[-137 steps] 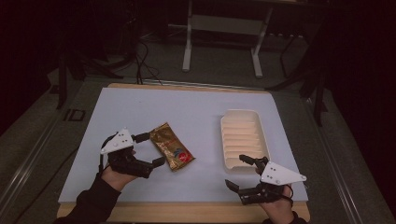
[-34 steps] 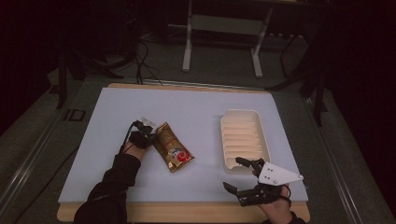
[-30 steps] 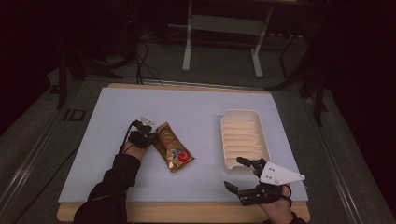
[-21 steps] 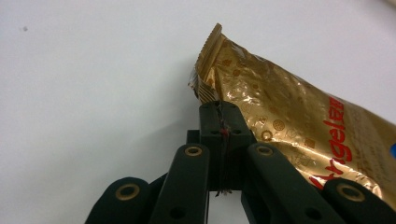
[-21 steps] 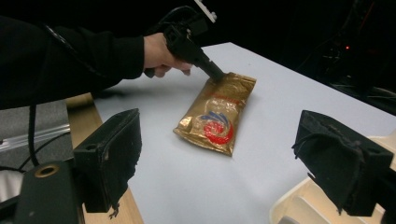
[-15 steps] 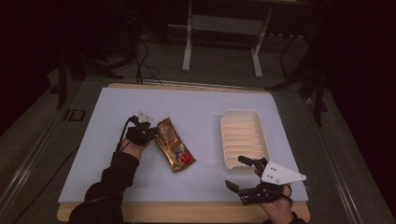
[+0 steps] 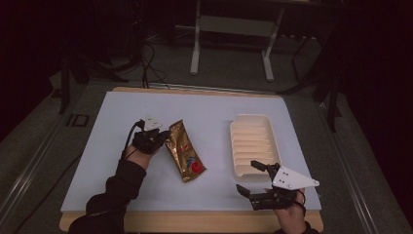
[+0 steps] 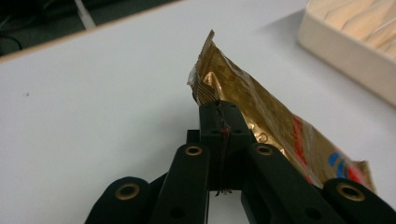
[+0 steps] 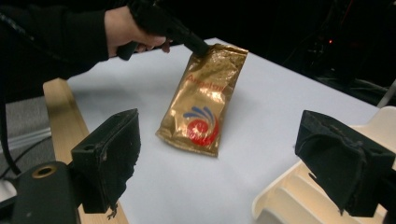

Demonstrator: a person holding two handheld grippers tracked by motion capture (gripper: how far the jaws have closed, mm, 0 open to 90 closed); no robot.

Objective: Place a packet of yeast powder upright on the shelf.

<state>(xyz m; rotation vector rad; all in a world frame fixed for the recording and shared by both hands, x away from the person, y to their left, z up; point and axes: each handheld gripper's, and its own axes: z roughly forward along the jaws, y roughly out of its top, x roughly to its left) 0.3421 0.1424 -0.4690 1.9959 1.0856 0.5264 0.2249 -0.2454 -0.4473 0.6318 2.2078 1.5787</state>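
The left tool (image 8: pixel 219 119) pinches the gold packet (image 7: pixel 184 156) by its top edge, probably so it can hang clear of the table (image 7: pixel 204 109). The right tool (image 9: pixel 233 163) waits wide beside the ridged tray (image 7: pixel 254 146).

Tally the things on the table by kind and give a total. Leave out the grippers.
Gold pouch: 1
Cream ribbed tray: 1
Total: 2
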